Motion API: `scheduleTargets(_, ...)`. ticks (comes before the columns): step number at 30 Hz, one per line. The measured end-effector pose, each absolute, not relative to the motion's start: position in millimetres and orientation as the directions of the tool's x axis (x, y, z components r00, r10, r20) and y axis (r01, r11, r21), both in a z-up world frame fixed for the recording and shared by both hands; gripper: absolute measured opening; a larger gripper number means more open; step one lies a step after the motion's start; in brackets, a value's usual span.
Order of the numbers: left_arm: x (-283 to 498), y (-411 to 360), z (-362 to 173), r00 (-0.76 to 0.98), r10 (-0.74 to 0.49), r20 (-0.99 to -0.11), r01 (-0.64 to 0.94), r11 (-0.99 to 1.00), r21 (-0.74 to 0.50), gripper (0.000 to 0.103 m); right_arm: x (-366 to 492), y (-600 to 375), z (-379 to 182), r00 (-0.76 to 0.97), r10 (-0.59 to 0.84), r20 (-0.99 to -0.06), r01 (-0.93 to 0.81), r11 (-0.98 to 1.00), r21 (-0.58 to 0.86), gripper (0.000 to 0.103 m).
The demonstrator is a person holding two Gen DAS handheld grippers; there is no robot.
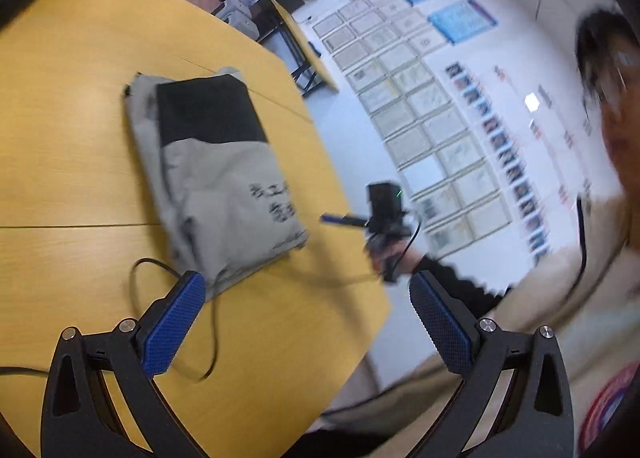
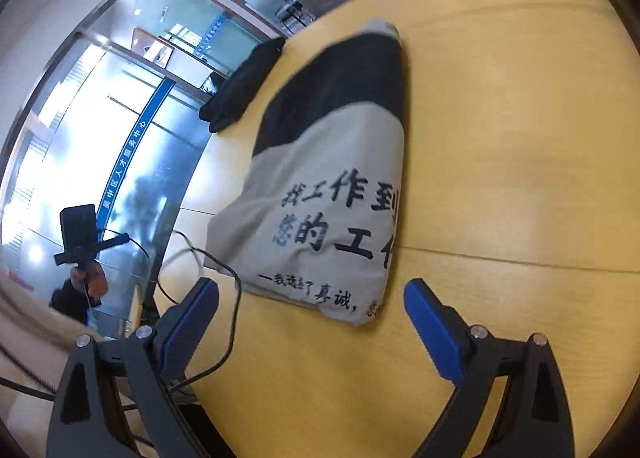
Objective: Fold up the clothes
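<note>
A grey and black garment (image 1: 216,174) with black printed characters lies folded into a compact rectangle on the yellow wooden table (image 1: 72,162). It also shows in the right wrist view (image 2: 332,186). My left gripper (image 1: 308,290) is open and empty, held above the table's near edge, short of the garment. My right gripper (image 2: 312,298) is open and empty, just short of the garment's near edge. The right gripper also shows in the left wrist view (image 1: 344,220), off the table's edge. The left gripper shows far off in the right wrist view (image 2: 90,248).
A thin black cable (image 1: 208,322) loops on the table beside the garment's near corner, also in the right wrist view (image 2: 232,298). A dark folded cloth (image 2: 244,86) lies at the table's far edge. The person (image 1: 592,258) stands to the right of the table.
</note>
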State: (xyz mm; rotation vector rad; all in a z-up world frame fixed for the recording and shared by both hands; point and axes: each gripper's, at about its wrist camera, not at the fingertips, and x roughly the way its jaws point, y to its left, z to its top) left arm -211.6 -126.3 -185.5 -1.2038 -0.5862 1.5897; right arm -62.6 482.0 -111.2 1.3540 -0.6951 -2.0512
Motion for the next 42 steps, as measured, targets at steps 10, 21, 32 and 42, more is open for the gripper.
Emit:
scheduleTargets(10, -287, -60, -299, 0.08, 0.897, -0.436, -0.125, -0.425, -0.897, 0.103, -16, 490, -119, -0.263, -0.723, -0.639, 0.263, -0.691, 0.674, 0.097)
scheduleTargets(21, -187, -141, -256, 0.074, 0.853, -0.516, -0.217, -0.491, -0.844, 0.103, 132, 609, -76, -0.397, -0.515, -0.76, 0.072, -0.843, 0.534, 0.097)
scheduleTargets(32, -272, -27, -342, 0.155, 0.878, -0.452, -0.118, -0.438, -0.891, 0.103, 5, 503, -155, -0.395, -0.707, -0.587, 0.247, -0.697, 0.673, 0.097)
scheduleTargets(42, -273, -2, -360, 0.21, 0.903, -0.374, 0.006, -0.384, -0.923, 0.103, -107, 439, -191, -0.264, -0.738, -0.62, 0.185, -0.67, 0.719, 0.097)
